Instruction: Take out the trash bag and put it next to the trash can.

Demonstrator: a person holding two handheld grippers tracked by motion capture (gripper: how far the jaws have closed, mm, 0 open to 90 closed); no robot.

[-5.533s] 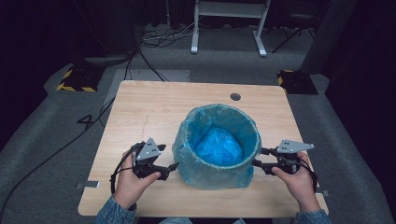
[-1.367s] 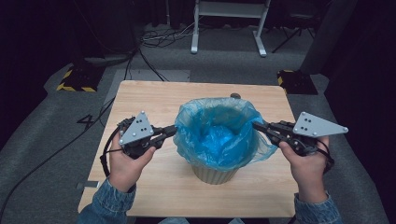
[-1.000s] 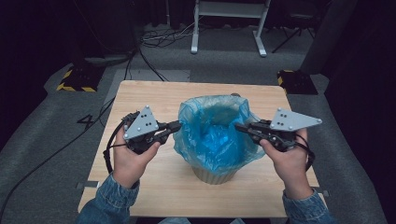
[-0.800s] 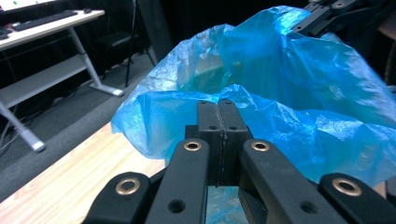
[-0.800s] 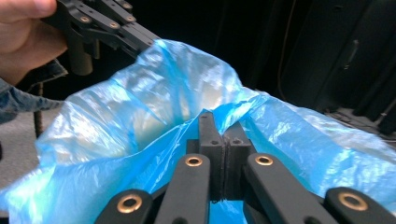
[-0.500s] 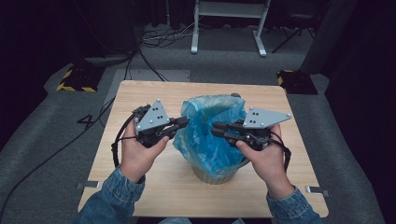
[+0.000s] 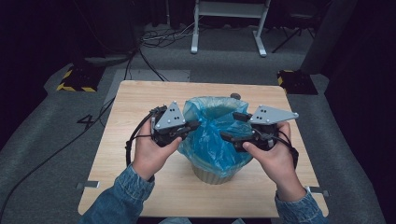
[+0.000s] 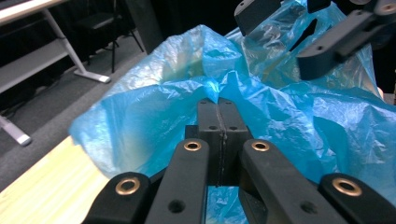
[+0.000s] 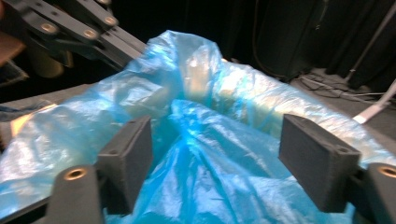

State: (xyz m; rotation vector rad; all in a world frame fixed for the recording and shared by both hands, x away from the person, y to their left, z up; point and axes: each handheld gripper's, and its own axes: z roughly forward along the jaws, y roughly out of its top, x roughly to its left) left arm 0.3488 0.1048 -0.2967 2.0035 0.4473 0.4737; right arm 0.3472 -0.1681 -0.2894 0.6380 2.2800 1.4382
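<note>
While the blue bag (image 7: pixel 212 135) billows over the top of the cream bin (image 7: pixel 212 173), we cannot see inside it, and whether anything lies in the bag stays hidden from us; in the high view the bin shows as a pale band below the plastic. Our left gripper (image 7: pixel 195 125) is clenched on a fold of the bag's rim at the left side, and in the left gripper view its pads (image 8: pixel 219 123) meet with the film pinched between them. Our right gripper (image 7: pixel 229 127) reaches over the bag from the right; its jaws have just been opening, and in the right gripper view they stand apart with the blue plastic lying loosely between them, neither pad pressing on it. The bin stands near the middle of the wooden worktop (image 7: pixel 135 107), with the bag lining it and gathered upward between our two hands.
</note>
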